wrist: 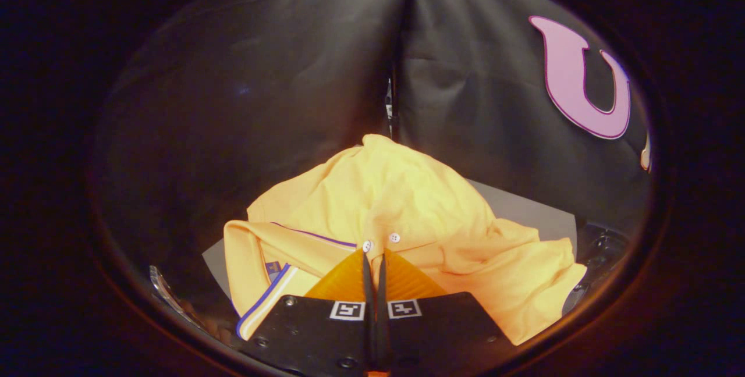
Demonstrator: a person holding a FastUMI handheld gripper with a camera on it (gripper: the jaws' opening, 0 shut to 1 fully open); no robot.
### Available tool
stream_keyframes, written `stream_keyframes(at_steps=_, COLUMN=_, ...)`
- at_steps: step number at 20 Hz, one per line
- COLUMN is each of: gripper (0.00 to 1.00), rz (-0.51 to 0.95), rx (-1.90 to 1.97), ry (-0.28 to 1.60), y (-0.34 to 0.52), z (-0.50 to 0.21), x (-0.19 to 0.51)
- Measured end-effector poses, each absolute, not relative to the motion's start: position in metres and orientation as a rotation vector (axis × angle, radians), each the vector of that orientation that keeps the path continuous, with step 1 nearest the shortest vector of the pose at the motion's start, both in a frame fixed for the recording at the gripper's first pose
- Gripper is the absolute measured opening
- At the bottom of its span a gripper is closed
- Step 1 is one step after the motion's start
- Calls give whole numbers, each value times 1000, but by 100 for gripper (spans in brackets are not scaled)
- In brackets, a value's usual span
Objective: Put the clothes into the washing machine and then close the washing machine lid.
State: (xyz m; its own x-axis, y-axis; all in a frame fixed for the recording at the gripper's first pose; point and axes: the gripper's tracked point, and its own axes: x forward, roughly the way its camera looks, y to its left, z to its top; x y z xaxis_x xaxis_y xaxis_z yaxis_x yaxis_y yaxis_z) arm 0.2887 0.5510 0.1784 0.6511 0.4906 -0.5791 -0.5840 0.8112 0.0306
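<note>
The gripper [375,258] sits nearest the lens, its two fingers [343,284] pressed together so that only a thin dark slit runs between them; their tips meet at the button strip of the shirt [401,202], and a fold of cloth seems to be pinched there, though the tips are so close that the cloth between them cannot be seen outright. Each finger base carries a small square marker [347,310]. The shirt is a yellow polo, bunched and raised into a peak just beyond the fingertips, with its cloth draping down on both sides of the fingers. Two white buttons [394,238] lie right at the tips, one touching the slit, the other just beside it. The collar [265,298], edged with blue and white stripes, hangs to the left of the fingers, and a thin blue line crosses the cloth above it. A sleeve or hem spreads out to the right and falls below the level of the finger bases. Under the shirt lies a flat grey board [524,208], showing on the right and as a sliver on the left. Behind it stands the black cloth wall [262,86], folded at a corner straight beyond the shirt's peak. A clear curved rim [166,295] shows low on the left, too blurred to identify.
</note>
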Motion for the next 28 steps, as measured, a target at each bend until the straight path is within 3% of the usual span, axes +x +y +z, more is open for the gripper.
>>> stream_keyframes(at_steps=9, gripper=0, rz=520, rx=-115, ry=494, y=513, z=251, x=277)
stream_keyframes(at_steps=14, gripper=0, rz=338, rx=-108, ry=407, y=448, z=301, x=286)
stream_keyframes(at_steps=20, gripper=0, rz=97, rx=-136, ry=348, y=313, z=299, x=305)
stream_keyframes(at_steps=28, gripper=0, rz=-51, rx=-112, ry=355, y=212, z=263, x=313)
